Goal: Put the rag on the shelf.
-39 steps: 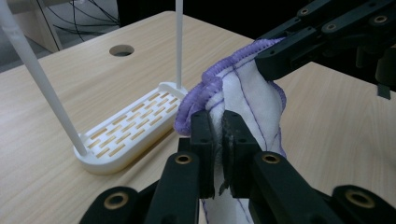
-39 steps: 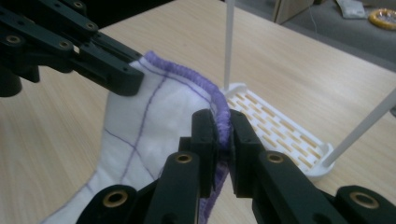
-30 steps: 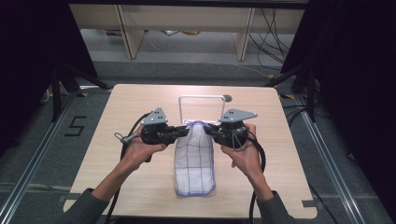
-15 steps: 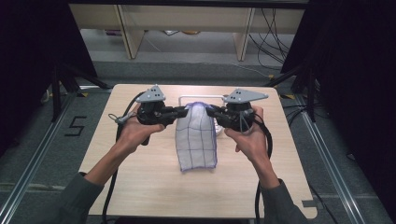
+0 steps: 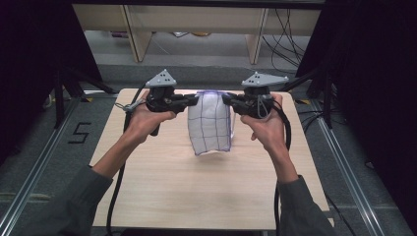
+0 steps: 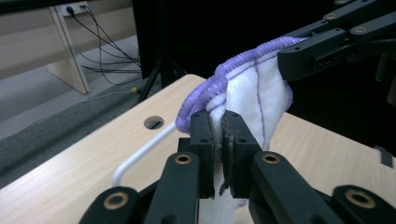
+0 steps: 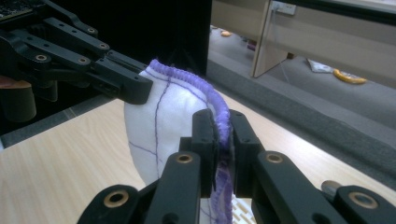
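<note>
White cloth (image 5: 210,123) lifted higher, both grippers clamped

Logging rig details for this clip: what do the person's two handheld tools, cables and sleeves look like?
Both tools, the left tool and the right tool, are black, with linked metal arms, brass-coloured pivot pins and two flat black jaws. Each carries a grey three-cornered plate on top and trails a black cable toward the person. The person wears grey-green long sleeves, pushed up off the forearms.
</note>
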### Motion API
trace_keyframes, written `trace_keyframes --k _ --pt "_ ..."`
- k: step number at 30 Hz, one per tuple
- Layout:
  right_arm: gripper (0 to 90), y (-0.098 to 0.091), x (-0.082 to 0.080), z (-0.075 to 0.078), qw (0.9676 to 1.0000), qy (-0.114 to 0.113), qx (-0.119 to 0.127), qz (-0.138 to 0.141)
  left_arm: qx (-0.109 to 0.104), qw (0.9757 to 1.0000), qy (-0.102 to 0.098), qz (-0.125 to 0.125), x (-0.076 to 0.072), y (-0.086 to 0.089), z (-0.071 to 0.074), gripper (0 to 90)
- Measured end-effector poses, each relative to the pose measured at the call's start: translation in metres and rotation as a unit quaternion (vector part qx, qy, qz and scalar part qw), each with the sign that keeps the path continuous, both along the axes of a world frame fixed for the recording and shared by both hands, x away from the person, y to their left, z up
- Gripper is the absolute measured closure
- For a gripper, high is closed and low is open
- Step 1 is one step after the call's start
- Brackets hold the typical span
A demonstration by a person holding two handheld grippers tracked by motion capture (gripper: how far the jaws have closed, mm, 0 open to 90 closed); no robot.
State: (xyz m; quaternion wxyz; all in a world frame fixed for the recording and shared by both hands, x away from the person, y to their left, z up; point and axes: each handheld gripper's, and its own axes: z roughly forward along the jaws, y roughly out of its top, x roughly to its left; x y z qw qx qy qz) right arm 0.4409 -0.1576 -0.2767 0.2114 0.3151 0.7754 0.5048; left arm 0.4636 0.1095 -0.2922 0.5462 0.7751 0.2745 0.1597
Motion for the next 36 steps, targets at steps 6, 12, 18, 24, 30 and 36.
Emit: trace_keyframes --k 6,12,18,24,30,36 --pt "83.4 0.0 0.013 0.013 1.0 -0.003 0.003 -0.008 0.0 0.9998 -0.009 0.015 0.014 -0.002 0.012 83.2" --pt "83.3 0.0 0.027 0.022 0.9996 -0.006 0.014 -0.024 -0.003 0.9995 -0.013 0.027 0.026 -0.007 0.024 83.2" --pt "83.2 -0.002 0.043 0.033 0.9992 -0.008 0.025 -0.029 -0.008 0.999 -0.011 0.044 0.04 -0.011 0.036 83.0" --pt "83.2 -0.005 0.062 0.043 0.9981 0.004 0.036 -0.049 -0.015 0.998 -0.016 0.06 0.059 -0.016 0.045 83.0" --pt "83.0 -0.006 0.082 0.042 0.997 -0.001 0.043 -0.065 -0.03 0.9969 -0.014 0.071 0.082 -0.021 0.041 82.9" --pt "82.8 -0.005 0.106 0.028 0.9951 0.014 0.055 -0.081 -0.041 0.9947 -0.012 0.093 0.106 -0.023 0.023 82.8"
